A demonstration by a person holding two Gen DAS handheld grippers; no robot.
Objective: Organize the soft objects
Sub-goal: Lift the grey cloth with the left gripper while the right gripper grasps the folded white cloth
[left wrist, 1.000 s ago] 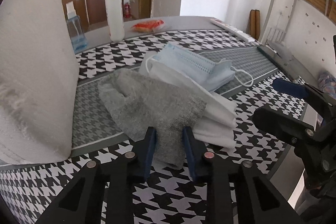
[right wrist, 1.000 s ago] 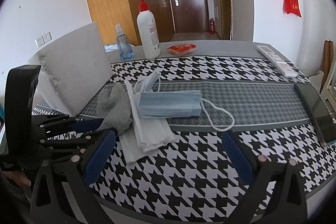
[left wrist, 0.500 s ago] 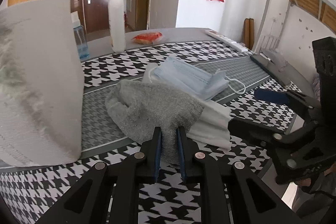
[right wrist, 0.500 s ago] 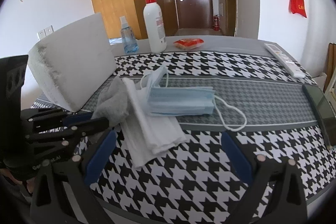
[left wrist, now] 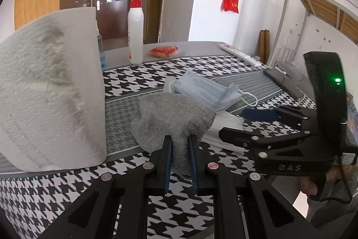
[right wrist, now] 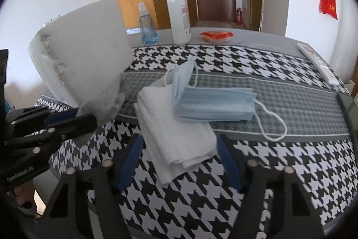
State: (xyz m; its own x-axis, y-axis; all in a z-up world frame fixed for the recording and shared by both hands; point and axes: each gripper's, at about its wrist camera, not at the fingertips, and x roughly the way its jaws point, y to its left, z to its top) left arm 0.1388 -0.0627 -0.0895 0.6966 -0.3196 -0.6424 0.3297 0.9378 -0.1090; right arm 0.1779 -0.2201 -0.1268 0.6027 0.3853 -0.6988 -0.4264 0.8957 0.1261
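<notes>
A grey sock (left wrist: 170,118) is pinched at its near end by my left gripper (left wrist: 180,140), which is shut on it and holds it raised off the houndstooth cloth. In the right wrist view the sock (right wrist: 103,102) hangs blurred from that gripper (right wrist: 86,117) at the left. A folded white cloth (right wrist: 176,133) lies between the fingers of my right gripper (right wrist: 179,156). Its jaws are closing, and the left pad stands clear of the cloth. A stack of blue face masks (right wrist: 214,104) rests on the white cloth's far end. My right gripper (left wrist: 235,124) shows beside the white cloth (left wrist: 223,127).
A big white paper roll (left wrist: 49,86) stands at the left. At the table's back are a pump bottle (right wrist: 179,15), a small spray bottle (right wrist: 146,26) and an orange packet (right wrist: 216,35). A remote (right wrist: 320,64) and a dark flat device (right wrist: 349,109) lie along the right edge.
My left gripper closed on the grey sock and lifted it away from the pile, towards the left. The right gripper moved forward and down over the white cloth, and its jaws narrowed.
</notes>
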